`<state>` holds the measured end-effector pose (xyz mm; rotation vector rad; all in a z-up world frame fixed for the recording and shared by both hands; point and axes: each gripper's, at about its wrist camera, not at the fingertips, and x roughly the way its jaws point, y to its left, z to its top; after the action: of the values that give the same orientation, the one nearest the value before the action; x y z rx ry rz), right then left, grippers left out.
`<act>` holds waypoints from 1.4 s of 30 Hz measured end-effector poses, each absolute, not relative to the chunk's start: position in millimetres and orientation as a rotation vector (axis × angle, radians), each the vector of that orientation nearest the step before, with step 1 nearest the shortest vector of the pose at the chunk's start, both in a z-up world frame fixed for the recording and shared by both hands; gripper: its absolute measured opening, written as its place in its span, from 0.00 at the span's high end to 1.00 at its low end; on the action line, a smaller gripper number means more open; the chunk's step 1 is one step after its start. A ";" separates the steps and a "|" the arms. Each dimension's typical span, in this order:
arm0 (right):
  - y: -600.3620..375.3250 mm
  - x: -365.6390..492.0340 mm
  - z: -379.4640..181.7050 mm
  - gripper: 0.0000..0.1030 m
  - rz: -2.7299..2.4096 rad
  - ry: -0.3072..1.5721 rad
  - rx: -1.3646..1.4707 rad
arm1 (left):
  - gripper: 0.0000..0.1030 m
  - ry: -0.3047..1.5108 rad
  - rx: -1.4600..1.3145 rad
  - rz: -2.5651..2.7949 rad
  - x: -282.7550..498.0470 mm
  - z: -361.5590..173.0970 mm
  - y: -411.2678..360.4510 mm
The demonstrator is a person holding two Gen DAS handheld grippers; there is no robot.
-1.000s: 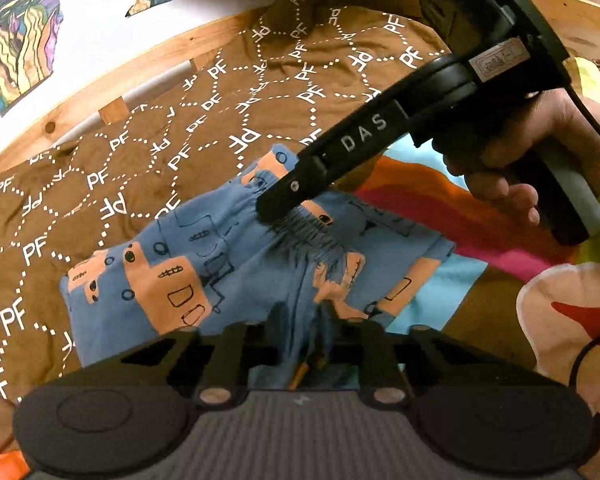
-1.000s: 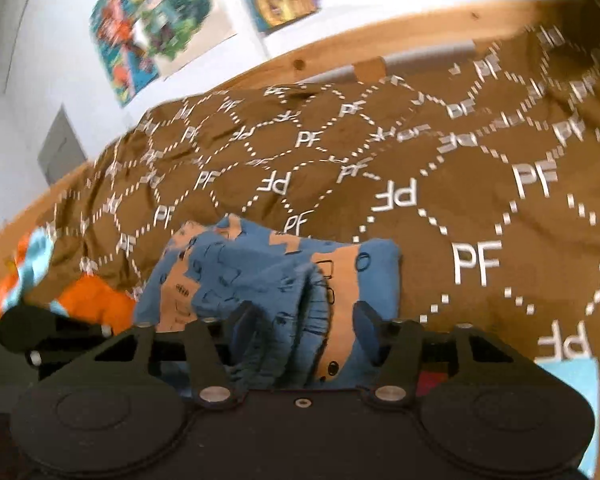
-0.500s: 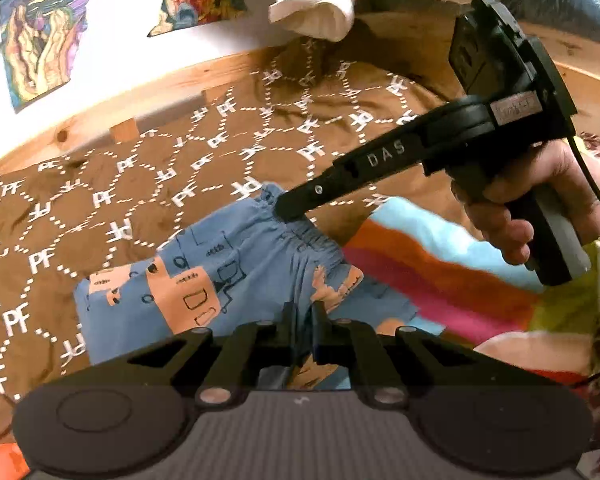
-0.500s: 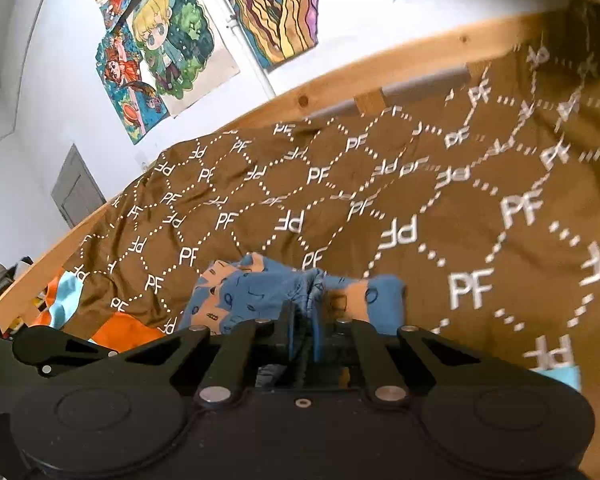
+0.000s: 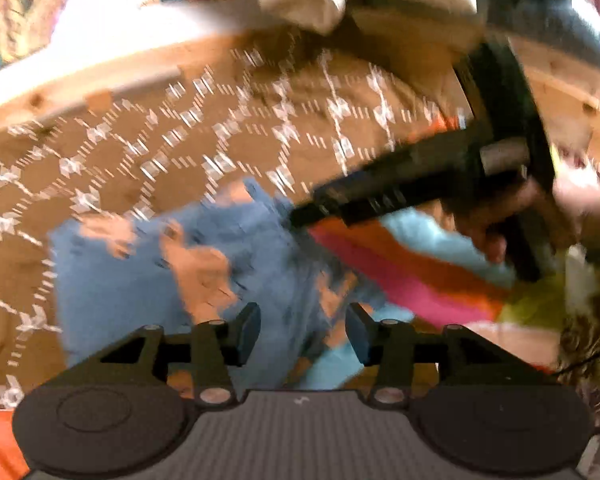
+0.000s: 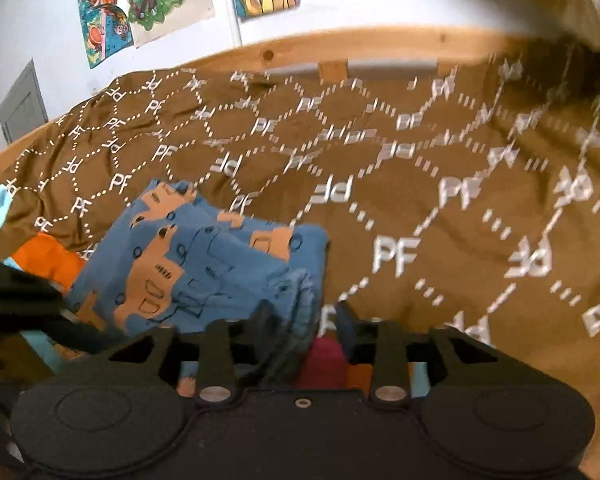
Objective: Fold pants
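On the brown PF-patterned bedspread [image 6: 420,184], the folded blue truck-print pants [image 6: 204,264] lie beneath both parted, empty black grippers, left [image 5: 303,330] and right [image 6: 304,326].

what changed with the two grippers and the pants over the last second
Both grippers let go: the left gripper and right gripper, shut on the blue pants half a second ago, now stand open. The pants lie folded on the brown blanket, in about the same spot as before.

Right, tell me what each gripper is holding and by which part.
Nothing is held. The left gripper and right gripper both stand open over the blue truck-print cotton pants, which lie folded on the brown patterned blanket.
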<state>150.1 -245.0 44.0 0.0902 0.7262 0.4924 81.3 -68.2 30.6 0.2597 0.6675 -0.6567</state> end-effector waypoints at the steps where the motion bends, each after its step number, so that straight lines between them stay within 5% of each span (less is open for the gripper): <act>1: -244.1 145.6 48.0 0.56 0.484 0.695 0.072 | 0.49 0.636 0.240 -0.630 81.9 37.3 -60.5; 4: -232.0 135.5 55.4 0.42 0.500 0.632 0.028 | 0.49 0.600 0.176 -0.524 99.0 46.7 -41.6; 9: -195.7 115.5 48.9 0.41 0.545 0.609 -0.146 | 0.51 0.675 0.085 -0.453 155.7 31.7 -21.6; 12: -185.5 104.4 34.1 0.41 0.507 0.658 -0.263 | 0.70 0.733 0.033 -0.428 183.2 12.9 -6.2; 15: -189.7 99.9 27.6 0.41 0.499 0.675 -0.243 | 0.70 0.746 -0.046 -0.456 190.1 6.5 8.7; 17: -194.3 102.0 31.6 0.40 0.502 0.691 -0.213 | 0.66 0.740 -0.068 -0.462 183.8 13.3 12.3; 19: -203.7 99.8 39.5 0.35 0.510 0.677 -0.159 | 0.46 0.708 -0.063 -0.463 168.5 24.3 13.6; 21: -208.6 102.5 52.0 0.33 0.491 0.634 -0.129 | 0.37 0.669 -0.018 -0.438 147.1 31.6 11.7; 30: -155.1 177.2 38.7 0.30 0.480 0.584 -0.293 | 0.34 0.778 0.070 -0.276 111.9 -4.9 19.8; 32: -153.9 188.1 28.9 0.21 0.460 0.598 -0.314 | 0.32 0.783 0.037 -0.278 111.1 -1.9 25.4; 37: -174.2 176.2 47.9 0.19 0.428 0.552 -0.239 | 0.19 0.777 0.024 -0.262 106.7 11.8 28.9; 42: -181.9 140.7 64.1 0.13 0.444 0.574 -0.208 | 0.16 0.821 0.008 -0.232 105.0 16.6 20.3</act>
<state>140.7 -181.9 64.1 -0.2079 0.5742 0.4443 105.0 20.3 16.6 0.0085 0.8206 -0.2324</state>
